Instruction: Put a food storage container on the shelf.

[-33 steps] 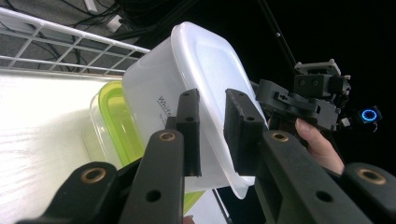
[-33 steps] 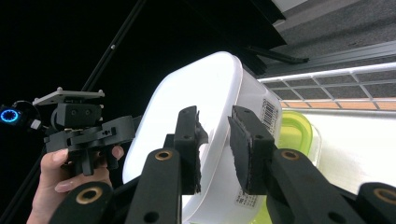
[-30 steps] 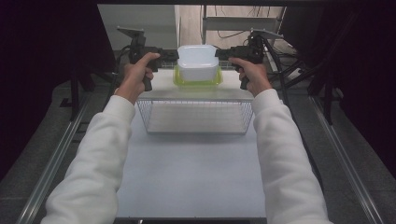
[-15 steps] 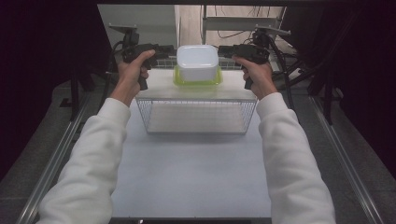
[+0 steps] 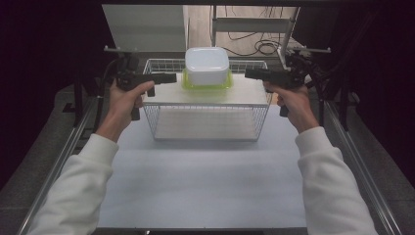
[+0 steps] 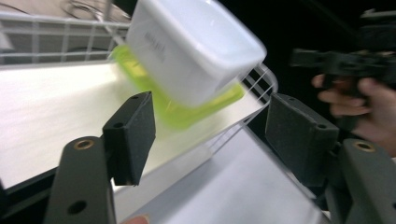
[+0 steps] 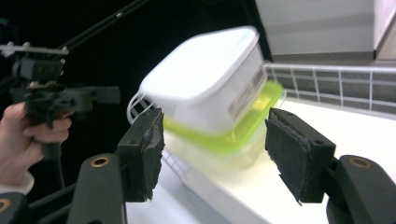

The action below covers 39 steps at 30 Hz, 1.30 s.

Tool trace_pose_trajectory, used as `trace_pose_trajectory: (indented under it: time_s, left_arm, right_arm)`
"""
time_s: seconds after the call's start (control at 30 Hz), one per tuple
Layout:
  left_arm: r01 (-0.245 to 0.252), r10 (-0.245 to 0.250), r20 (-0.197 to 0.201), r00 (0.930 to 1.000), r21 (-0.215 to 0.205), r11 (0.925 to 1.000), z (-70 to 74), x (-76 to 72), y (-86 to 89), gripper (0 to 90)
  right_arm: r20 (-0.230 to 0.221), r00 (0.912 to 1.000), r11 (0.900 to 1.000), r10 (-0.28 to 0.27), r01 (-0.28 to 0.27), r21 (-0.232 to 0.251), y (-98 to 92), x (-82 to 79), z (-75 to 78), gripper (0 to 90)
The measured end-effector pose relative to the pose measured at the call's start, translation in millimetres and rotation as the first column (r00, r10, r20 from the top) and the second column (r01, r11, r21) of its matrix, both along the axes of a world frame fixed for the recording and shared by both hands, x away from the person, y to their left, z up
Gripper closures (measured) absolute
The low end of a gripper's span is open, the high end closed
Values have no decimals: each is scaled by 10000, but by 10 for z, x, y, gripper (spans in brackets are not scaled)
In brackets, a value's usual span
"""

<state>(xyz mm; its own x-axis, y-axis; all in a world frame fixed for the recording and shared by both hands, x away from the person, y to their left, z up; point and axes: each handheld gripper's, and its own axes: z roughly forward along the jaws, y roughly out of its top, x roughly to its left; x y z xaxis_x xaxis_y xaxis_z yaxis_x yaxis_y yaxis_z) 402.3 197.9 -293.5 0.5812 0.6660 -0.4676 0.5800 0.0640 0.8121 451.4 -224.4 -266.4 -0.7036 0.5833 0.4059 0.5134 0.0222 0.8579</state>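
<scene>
Now the white container [image 5: 207,65] with its lime-green lid [image 5: 207,83] underneath sits upside down on the white board [image 5: 205,94] that lies across the top of the wire basket [image 5: 206,120], toward the far edge. Both tongs stand apart from it, one on each side: the left tongs [image 5: 169,77] and the right tongs [image 5: 250,74] have just been opening, their jaws spread with nothing between them. Each is held level, pointing inward at the container above the table [image 5: 205,186].
</scene>
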Motion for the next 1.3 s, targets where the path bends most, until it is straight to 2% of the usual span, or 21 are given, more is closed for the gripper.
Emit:
trace_pose_trajectory:
  time_s: [0.1,0.33,0.4,0.5,0.63,0.8,0.93,1.03,1.1,1.2,1.3]
  left_arm:
    - [-47,37,234,9997,413,9991,-147,-176,4,300]
    - [231,-268,498,9984,724,9971,-521,-607,60,283]
    - [277,-311,422,9986,790,9965,-651,-704,81,283]
    - [304,-322,173,9993,944,9951,-866,-834,104,279]
    - [347,-313,-338,9989,1030,9941,-1166,-972,137,274]
    - [347,-230,-826,9963,1431,9891,-1482,-1074,164,267]
    - [325,-125,-1114,9937,1796,9832,-1660,-1111,177,264]
    - [261,-16,-1276,9918,1901,9814,-1770,-1113,187,264]
    - [250,39,-1352,9908,2113,9771,-1812,-1107,185,258]
    - [222,56,-1384,9904,1980,9800,-1832,-1112,176,258]
    - [228,49,-1357,9907,2013,9793,-1839,-1114,165,258]
  right_arm:
    - [317,9992,9992,260,-250,-312,-71,-172,-106,355]
    - [549,9974,9959,461,-416,-805,-201,-556,-432,311]
    - [602,9968,9945,535,-478,-928,-232,-676,-547,303]
    - [646,9964,9896,542,-450,-1364,-260,-795,-711,285]
    - [410,9976,9873,566,-498,-1509,-297,-942,-1010,262]
    - [-212,9974,9812,688,-715,-1794,-327,-1061,-1417,236]
    - [-606,9963,9760,611,-723,-2054,-349,-1097,-1694,217]
    - [-706,9964,9711,466,-617,-2304,-359,-1125,-1812,206]
    - [-779,9961,9687,402,-580,-2415,-364,-1150,-1887,206]
    - [-758,9965,9637,340,-528,-2617,-355,-1173,-1928,206]
    - [-651,9974,9661,317,-473,-2537,-343,-1184,-1931,206]
